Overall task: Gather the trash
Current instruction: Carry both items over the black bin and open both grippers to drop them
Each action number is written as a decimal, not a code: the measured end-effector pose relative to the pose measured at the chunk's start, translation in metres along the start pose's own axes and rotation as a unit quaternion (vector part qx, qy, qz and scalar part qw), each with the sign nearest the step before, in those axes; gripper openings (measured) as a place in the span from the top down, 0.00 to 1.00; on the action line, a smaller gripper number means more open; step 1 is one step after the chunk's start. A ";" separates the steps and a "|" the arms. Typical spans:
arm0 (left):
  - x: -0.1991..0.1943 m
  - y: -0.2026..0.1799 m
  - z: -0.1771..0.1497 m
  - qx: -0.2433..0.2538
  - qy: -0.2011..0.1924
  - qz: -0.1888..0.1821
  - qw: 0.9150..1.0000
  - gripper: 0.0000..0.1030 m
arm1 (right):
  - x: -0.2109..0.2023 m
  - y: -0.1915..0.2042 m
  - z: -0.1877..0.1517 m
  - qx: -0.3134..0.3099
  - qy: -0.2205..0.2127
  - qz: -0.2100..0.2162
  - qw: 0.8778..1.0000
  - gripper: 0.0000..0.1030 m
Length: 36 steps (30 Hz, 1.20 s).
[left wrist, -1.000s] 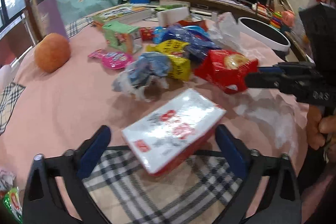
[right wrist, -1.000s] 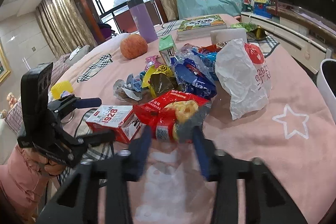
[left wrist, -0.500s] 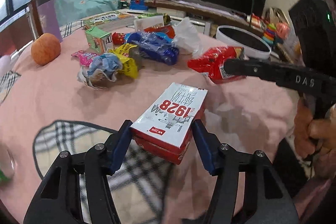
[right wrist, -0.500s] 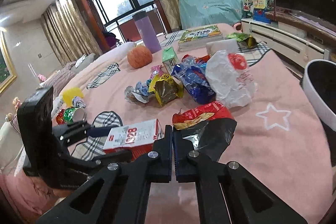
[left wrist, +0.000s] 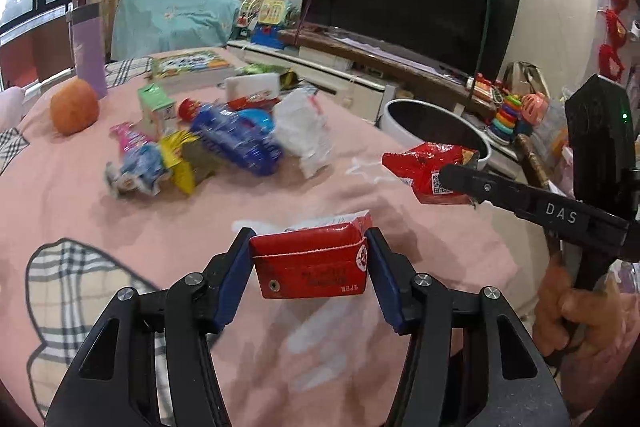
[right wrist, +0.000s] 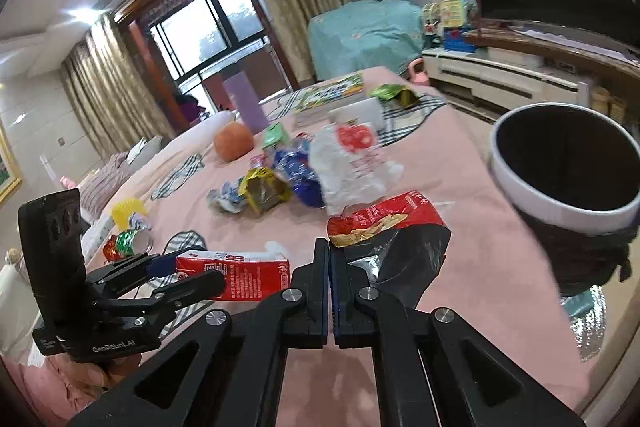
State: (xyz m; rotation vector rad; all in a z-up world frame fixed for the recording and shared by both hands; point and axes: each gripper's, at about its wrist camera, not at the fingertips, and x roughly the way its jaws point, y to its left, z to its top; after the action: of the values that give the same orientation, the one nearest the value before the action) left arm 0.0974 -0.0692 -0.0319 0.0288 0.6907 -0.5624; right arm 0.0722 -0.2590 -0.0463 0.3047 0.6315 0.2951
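Left gripper (left wrist: 310, 263) clamps red carton (left wrist: 312, 267); right gripper (right wrist: 330, 259) pinches snack bag (right wrist: 394, 231).

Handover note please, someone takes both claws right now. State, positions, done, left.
Left claw: shut on the red carton, lifted off the pink table.
Right claw: shut on the red snack bag, also lifted.
Bin: off the table's right edge, open, near the bag.
Done: two pieces picked up.
Left: drop both in, then the wrapper pile mid-table.
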 end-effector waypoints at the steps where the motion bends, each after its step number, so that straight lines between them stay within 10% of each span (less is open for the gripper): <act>1: 0.001 -0.003 0.001 0.001 -0.001 -0.002 1.000 0.47 | -0.004 -0.006 0.001 0.004 -0.003 -0.001 1.000 0.99; 36: 0.100 -0.129 0.105 0.075 -0.014 -0.044 0.996 0.47 | -0.038 -0.141 0.055 0.078 -0.041 -0.057 0.994 0.99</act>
State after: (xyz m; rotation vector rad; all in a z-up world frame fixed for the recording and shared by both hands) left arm 0.1585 -0.2488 0.0092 0.1313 0.6231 -0.6983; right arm 0.1012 -0.4116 -0.0353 0.4272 0.5888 0.1226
